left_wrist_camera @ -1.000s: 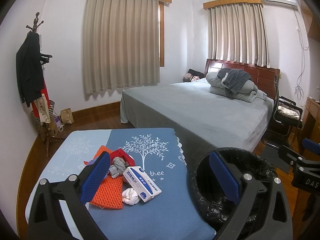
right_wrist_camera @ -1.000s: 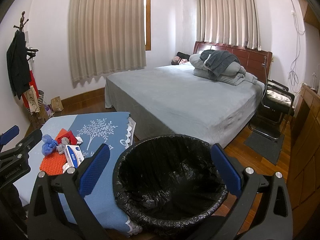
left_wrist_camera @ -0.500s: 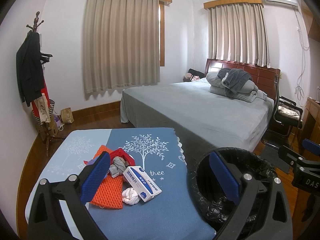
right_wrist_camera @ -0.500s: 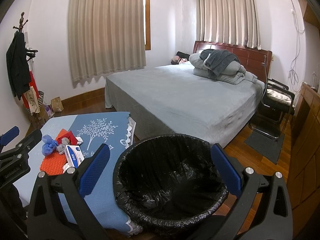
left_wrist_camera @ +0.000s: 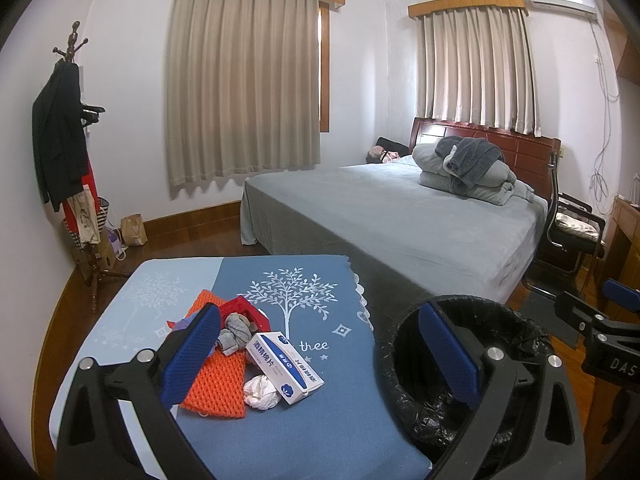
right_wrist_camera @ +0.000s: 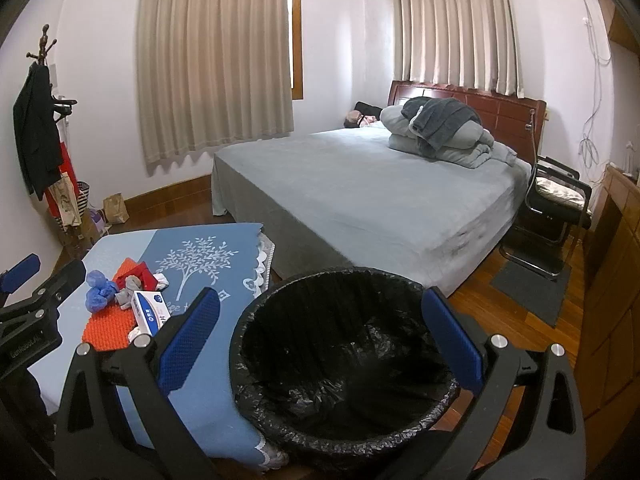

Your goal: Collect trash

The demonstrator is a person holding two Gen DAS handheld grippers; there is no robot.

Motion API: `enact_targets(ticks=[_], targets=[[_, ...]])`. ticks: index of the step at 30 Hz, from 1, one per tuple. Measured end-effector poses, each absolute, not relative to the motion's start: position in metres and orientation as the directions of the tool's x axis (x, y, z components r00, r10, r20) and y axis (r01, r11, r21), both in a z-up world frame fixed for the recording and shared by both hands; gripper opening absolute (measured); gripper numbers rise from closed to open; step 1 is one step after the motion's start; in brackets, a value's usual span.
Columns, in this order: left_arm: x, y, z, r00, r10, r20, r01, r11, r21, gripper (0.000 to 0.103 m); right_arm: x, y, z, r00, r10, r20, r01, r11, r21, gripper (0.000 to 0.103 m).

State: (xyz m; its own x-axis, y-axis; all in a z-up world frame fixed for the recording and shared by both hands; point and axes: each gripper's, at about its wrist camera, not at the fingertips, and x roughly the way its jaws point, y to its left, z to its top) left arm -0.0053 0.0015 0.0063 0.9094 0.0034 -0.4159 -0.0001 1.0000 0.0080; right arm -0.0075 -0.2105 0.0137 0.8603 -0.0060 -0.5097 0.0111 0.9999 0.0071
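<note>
left wrist view: left tool point(left_wrist_camera: 320, 350) wide, empty; crumpled tissue point(left_wrist_camera: 261, 391) lower centre, light, soft; pinch mid-bulk.

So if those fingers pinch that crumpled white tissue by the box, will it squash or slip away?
The crumpled white tissue looks soft and wadded, so it would probably squash flat rather than resist. It seems very light, so a nudge might slide it across the blue tablecloth instead.

bin point(left_wrist_camera: 520, 320) base hidden, blue wad point(right_wrist_camera: 98, 294) — left finger blocks it
</note>
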Motion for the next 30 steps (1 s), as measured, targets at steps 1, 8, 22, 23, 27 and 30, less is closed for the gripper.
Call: enact_targets(ticks=[1, 8, 22, 23, 27, 30], targets=[[-0.005, 0.002, 0.007, 0.909, 0.003, -0.416, -0.001, 1.000, 0.007, 0.097, -0.007, -0.209, 0.013, 0.860, -0.005, -0.510, 0.010, 1.000, 0.007, 0.098], [-0.006, 0.002, 0.005, 0.907, 0.008, -0.421, -0.010, 1.000, -0.002, 0.097, -0.001, -0.199, 0.010, 0.854, 0.010, -0.520, -0.002, 1.000, 0.017, 0.098], [0.018, 0.089, -0.030, 0.869, 0.231, -0.438, -0.231, 0.972, 0.054, 0.097, 0.052, -0.135, -0.025, 0.820, 0.170, -0.547, -0.169, 0.984, 0.052, 0.098], [0.020, 0.096, -0.034, 0.863, 0.241, -0.444, -0.242, 0.969, 0.056, 0.097, 0.057, -0.128, -0.028, 0.813, 0.188, -0.552, -0.188, 0.981, 0.057, 0.098], [0.026, 0.116, -0.051, 0.839, 0.277, -0.469, -0.271, 0.959, 0.081, 0.097, 0.075, -0.098, -0.048, 0.779, 0.258, -0.571, -0.260, 0.962, 0.080, 0.098], [0.029, 0.125, -0.065, 0.824, 0.298, -0.482, -0.281, 0.953, 0.109, 0.097, 0.089, -0.076, -0.066, 0.753, 0.284, -0.593, -0.298, 0.951, 0.078, 0.098]])
